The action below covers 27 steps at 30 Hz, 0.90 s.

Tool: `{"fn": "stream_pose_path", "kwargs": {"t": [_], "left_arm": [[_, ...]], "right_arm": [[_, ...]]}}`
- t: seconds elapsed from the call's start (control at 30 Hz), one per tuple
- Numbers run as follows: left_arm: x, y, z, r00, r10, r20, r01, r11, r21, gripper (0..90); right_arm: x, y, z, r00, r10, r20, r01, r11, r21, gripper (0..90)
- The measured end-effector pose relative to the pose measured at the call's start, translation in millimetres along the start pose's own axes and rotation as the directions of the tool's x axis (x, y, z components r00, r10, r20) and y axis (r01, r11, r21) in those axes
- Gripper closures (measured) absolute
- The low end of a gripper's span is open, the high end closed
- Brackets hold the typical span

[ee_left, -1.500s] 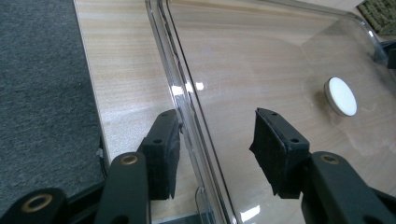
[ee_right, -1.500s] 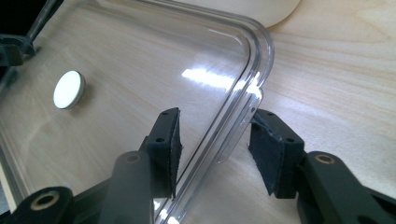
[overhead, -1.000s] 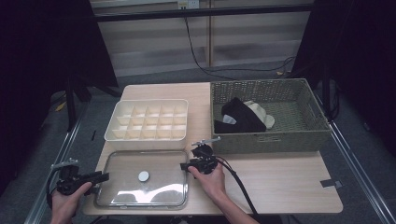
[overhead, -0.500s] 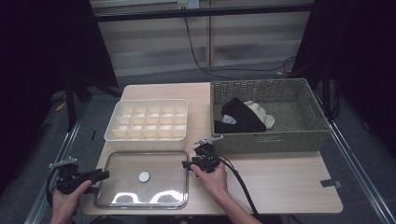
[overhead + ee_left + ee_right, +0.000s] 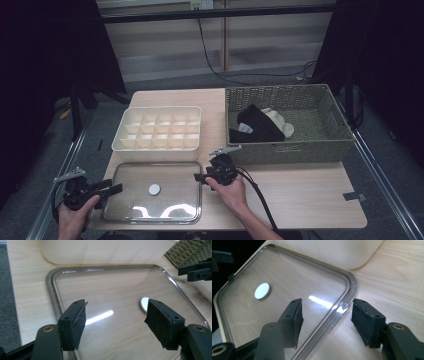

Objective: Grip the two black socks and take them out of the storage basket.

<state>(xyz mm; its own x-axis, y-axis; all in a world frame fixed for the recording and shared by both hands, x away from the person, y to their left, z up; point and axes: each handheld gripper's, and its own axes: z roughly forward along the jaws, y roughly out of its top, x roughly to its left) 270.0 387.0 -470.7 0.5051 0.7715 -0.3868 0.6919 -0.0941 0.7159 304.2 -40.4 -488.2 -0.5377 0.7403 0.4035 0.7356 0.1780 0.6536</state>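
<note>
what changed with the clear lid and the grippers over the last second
Both grippers' jaws have just been opening: the left gripper and right gripper now stand open, pads off the clear lid, which lies flat on the table. The divided tray and basket stayed put.

One clear lid (image 5: pixel 152 200) with one white disc (image 5: pixel 154 189) lies at 7 o'clock on the one worktop (image 5: pixel 300 195). One cream divider tray (image 5: pixel 159 127) sits at 10 o'clock, one wicker basket (image 5: pixel 287 150) at 2 o'clock, holding two cloths, one black (image 5: pixel 255 127) and one pale (image 5: pixel 280 122). Two tools: left (image 5: pixel 112 189), right (image 5: pixel 200 177).
</note>
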Motion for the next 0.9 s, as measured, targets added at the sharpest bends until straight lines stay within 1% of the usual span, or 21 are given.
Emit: {"fn": "stream_pose_path", "kwargs": {"t": [0.07,0.1,0.13,0.2,0.23,0.3,0.37,0.43,0.47,0.5,0.53,0.6,0.63,0.7,0.83,0.87,0.9], "left_arm": [[-4.0,1.7,0.3,0.9999,0.008,0.007,-0.008,1.0000,-0.005,31.2],[-5.6,2.6,0.6,0.9998,0.019,0.011,-0.019,0.9998,-0.005,30.6],[-7.9,3.2,1.3,0.9996,0.025,0.012,-0.025,0.9997,-0.005,30.1],[-12.9,4.0,2.9,0.9995,0.031,0.009,-0.030,0.9995,-0.011,29.0],[-14.8,4.4,3.6,0.9992,0.035,0.019,-0.035,0.9993,-0.012,28.7],[-19.5,5.1,5.3,0.9991,0.034,0.027,-0.033,0.9992,-0.023,27.6],[-24.5,5.8,7.0,0.9984,0.045,0.035,-0.044,0.9986,-0.028,27.0],[-29.3,6.9,8.6,0.9977,0.058,0.035,-0.057,0.9978,-0.034,26.2],[-32.2,7.3,9.8,0.9975,0.058,0.041,-0.056,0.9977,-0.039,25.8],[-35.5,7.6,11.3,0.9968,0.068,0.042,-0.066,0.9969,-0.044,25.8],[-37.8,7.8,12.6,0.9967,0.066,0.048,-0.064,0.9969,-0.046,25.7],[-43.9,8.2,16.0,0.9955,0.078,0.054,-0.076,0.9962,-0.042,25.7],[-46.9,8.5,17.5,0.9948,0.086,0.056,-0.083,0.9957,-0.041,25.7],[-52.5,8.8,20.7,0.9936,0.087,0.072,-0.084,0.9954,-0.045,25.7],[-62.3,10.4,25.7,0.9922,0.102,0.072,-0.098,0.9936,-0.056,25.7],[-64.3,11.1,27.0,0.9924,0.102,0.069,-0.098,0.9934,-0.059,25.7],[-66.2,11.6,28.3,0.9925,0.100,0.071,-0.095,0.9934,-0.064,25.7]], "right_arm": [[0.2,0.9,-0.8,0.9999,-0.015,-0.002,0.015,0.9999,-0.001,42.1],[0.4,1.4,-1.3,0.9997,-0.022,-0.004,0.022,0.9997,-0.002,42.0],[0.2,1.6,-2.0,0.9994,-0.032,-0.015,0.032,0.9995,-0.006,42.0],[1.0,1.9,-4.0,0.9990,-0.041,-0.020,0.041,0.9990,-0.017,41.0],[1.0,2.0,-5.1,0.9986,-0.048,-0.023,0.048,0.9986,-0.021,41.0],[2.0,2.4,-8.1,0.9988,-0.043,-0.024,0.043,0.9989,-0.021,41.0],[1.7,2.9,-10.4,0.9979,-0.054,-0.034,0.054,0.9983,-0.023,41.0],[2.8,3.3,-13.0,0.9974,-0.064,-0.034,0.063,0.9977,-0.024,41.3],[3.7,3.4,-14.5,0.9971,-0.066,-0.039,0.065,0.9976,-0.027,41.4],[3.8,3.1,-15.7,0.9961,-0.076,-0.045,0.074,0.9968,-0.029,41.7],[4.4,2.8,-17.4,0.9958,-0.082,-0.041,0.081,0.9964,-0.027,42.3],[5.3,2.5,-19.7,0.9957,-0.083,-0.040,0.082,0.9964,-0.022,42.4],[5.2,2.6,-20.9,0.9947,-0.095,-0.039,0.094,0.9953,-0.023,42.5],[5.1,3.3,-24.2,0.9942,-0.099,-0.043,0.098,0.9950,-0.021,42.7],[3.2,5.3,-33.8,0.9941,-0.097,-0.048,0.095,0.9945,-0.045,42.3],[3.2,5.8,-35.8,0.9948,-0.090,-0.048,0.088,0.9950,-0.048,42.3],[2.4,6.6,-38.4,0.9945,-0.094,-0.046,0.092,0.9945,-0.051,42.3]]}}
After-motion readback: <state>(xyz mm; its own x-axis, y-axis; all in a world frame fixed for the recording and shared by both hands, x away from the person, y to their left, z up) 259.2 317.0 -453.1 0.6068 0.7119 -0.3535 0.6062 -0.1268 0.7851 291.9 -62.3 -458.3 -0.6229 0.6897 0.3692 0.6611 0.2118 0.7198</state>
